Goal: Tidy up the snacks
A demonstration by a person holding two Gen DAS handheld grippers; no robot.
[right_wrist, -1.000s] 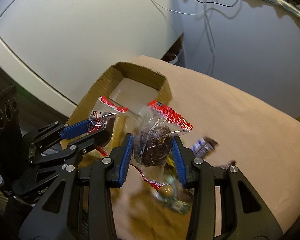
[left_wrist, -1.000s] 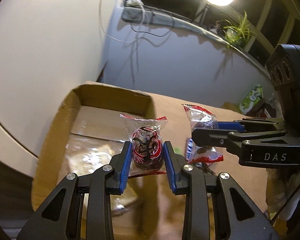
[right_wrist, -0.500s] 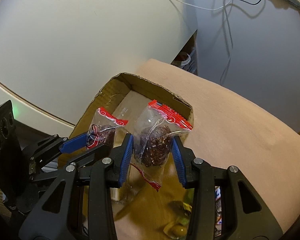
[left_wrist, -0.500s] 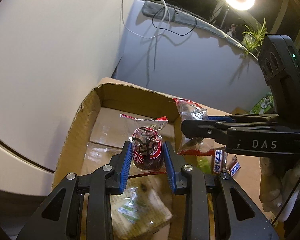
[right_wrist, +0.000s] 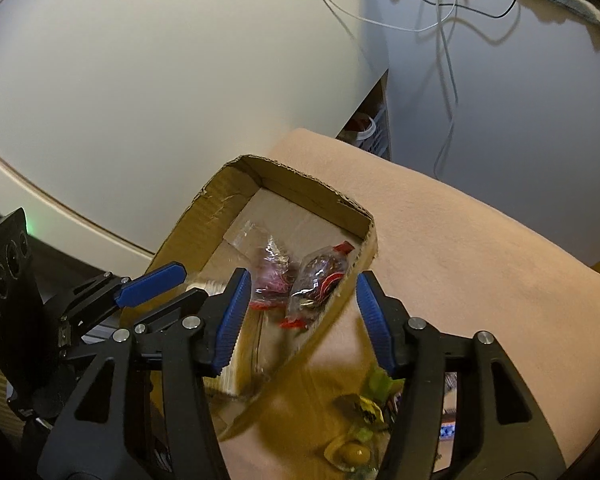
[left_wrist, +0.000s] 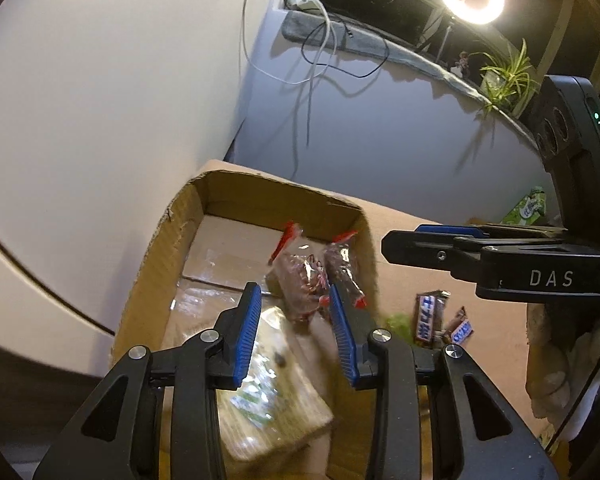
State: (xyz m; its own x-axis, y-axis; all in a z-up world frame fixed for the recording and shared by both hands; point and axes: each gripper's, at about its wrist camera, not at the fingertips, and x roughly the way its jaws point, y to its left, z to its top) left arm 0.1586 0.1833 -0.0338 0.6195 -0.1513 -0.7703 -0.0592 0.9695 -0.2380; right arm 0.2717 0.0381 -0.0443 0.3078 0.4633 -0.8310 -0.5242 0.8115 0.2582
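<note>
Two clear red-trimmed snack packets with dark contents [left_wrist: 300,276] [left_wrist: 342,268] are in the open cardboard box [left_wrist: 168,248], blurred as if dropping. In the right wrist view they show as two packets [right_wrist: 270,278] [right_wrist: 320,280] inside the box [right_wrist: 204,204]. My left gripper [left_wrist: 294,336] is open and empty above the box. My right gripper [right_wrist: 300,316] is open and empty over the box's right wall; it also shows in the left wrist view [left_wrist: 440,240].
A flat tan packet with green print [left_wrist: 268,396] lies in the box's near end. Snickers bars [left_wrist: 428,316] and green-yellow wrapped snacks [right_wrist: 360,412] lie on the tan cloth surface [right_wrist: 480,260] right of the box. A white wall and cables stand behind.
Both grippers opened and let go of their snack packets, which dropped into the box. Both grippers moved further over the box.
</note>
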